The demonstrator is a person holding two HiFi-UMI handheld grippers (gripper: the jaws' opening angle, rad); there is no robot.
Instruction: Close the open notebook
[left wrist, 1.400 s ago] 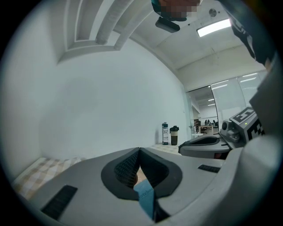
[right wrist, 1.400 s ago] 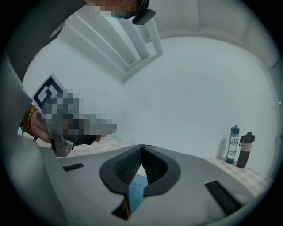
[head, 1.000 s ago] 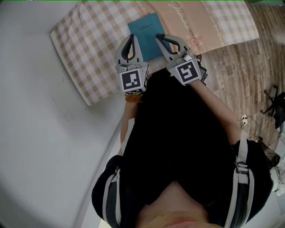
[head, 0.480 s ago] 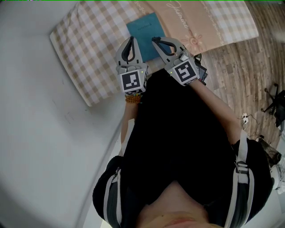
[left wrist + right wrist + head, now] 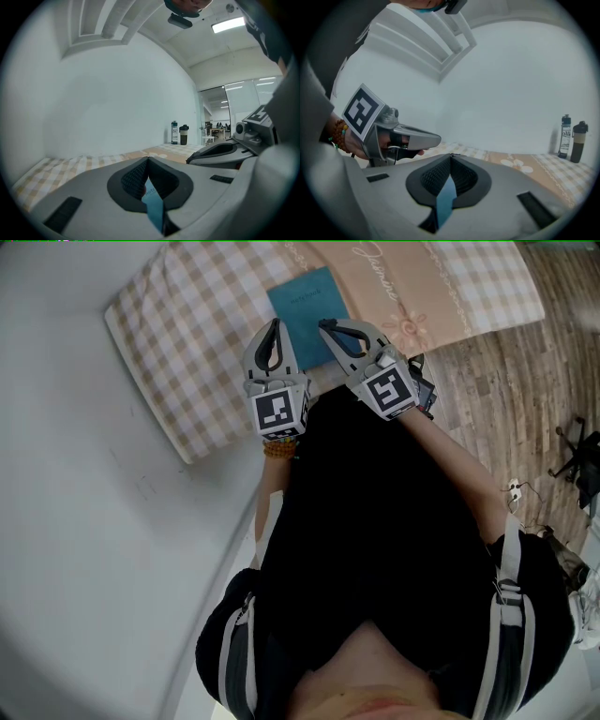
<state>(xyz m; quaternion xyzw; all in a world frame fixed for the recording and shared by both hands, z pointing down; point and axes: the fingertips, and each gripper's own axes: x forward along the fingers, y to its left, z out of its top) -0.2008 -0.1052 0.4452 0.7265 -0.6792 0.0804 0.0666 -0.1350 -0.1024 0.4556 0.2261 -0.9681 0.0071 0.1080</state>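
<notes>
Nearest us, the left gripper [image 5: 274,326] and the right gripper [image 5: 325,326] hung side by side, each with its jaws clenched together on nothing. Only a sliver of teal showed through the gap behind the tips. Just beyond and beneath them the notebook [image 5: 307,304] lay flat on the checked bedding [image 5: 187,352], teal cover up, seemingly closed already. We judged it thin, light and rather bendy, apt to sink into the soft surface if pressed, so best taken by the cover's free edge. Farther off lay a peach cloth [image 5: 403,282], then two bottles [image 5: 174,133] near the wall.
</notes>
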